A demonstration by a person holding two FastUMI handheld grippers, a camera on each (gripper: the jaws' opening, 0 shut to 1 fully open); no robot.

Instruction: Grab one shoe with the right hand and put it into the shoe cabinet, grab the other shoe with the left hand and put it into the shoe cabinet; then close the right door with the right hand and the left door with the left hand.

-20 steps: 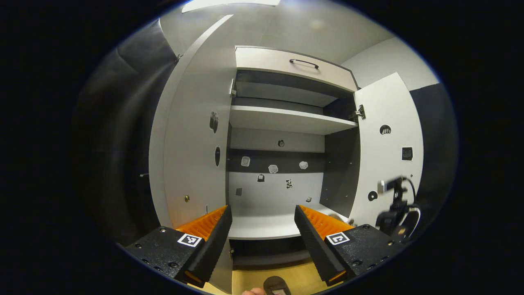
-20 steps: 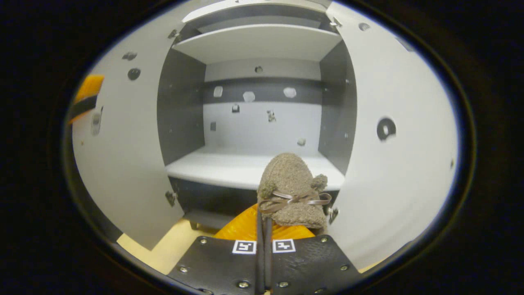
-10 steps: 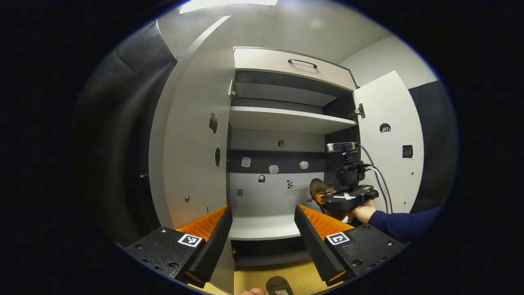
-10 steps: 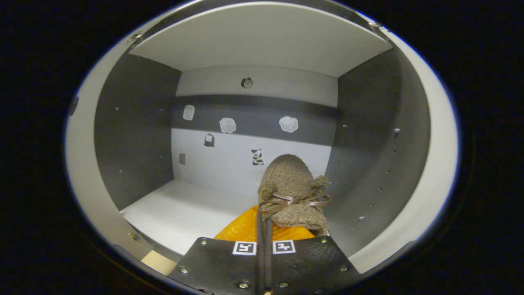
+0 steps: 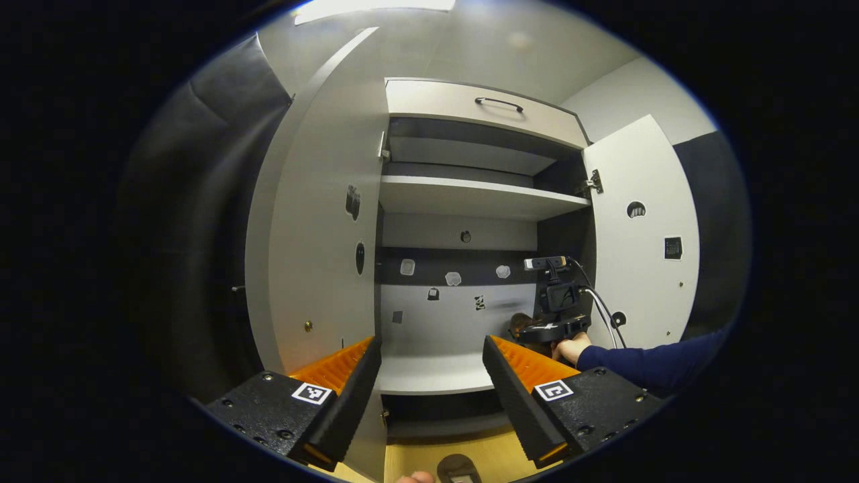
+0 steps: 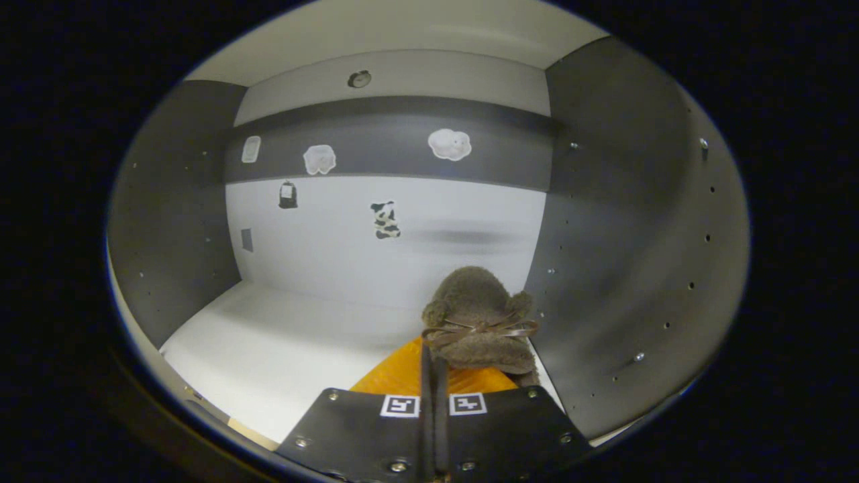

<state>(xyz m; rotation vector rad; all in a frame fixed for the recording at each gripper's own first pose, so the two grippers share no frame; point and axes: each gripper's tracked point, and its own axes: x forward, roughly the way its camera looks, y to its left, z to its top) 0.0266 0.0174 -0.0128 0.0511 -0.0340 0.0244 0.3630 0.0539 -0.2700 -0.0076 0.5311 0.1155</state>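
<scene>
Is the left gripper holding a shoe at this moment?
No: in the left gripper view the left gripper stands open with nothing between its fingers, facing the open shoe cabinet.

A pale wood floor [image 5: 429,453] ran below, at the bottom of the left gripper view. Grey walls [image 5: 637,94] and a grey ceiling [image 5: 483,40] rose behind, with a bright ceiling light [image 5: 376,5] at the top edge. Dark cloth [image 5: 201,201] hung on the left side and more dark cloth [image 5: 715,221] on the right. A blue sleeve [image 5: 654,365] reached in from the right. At the bottom edge lay a small dark rounded thing [image 5: 458,468] on the floor, too cut off to tell what it was.
</scene>
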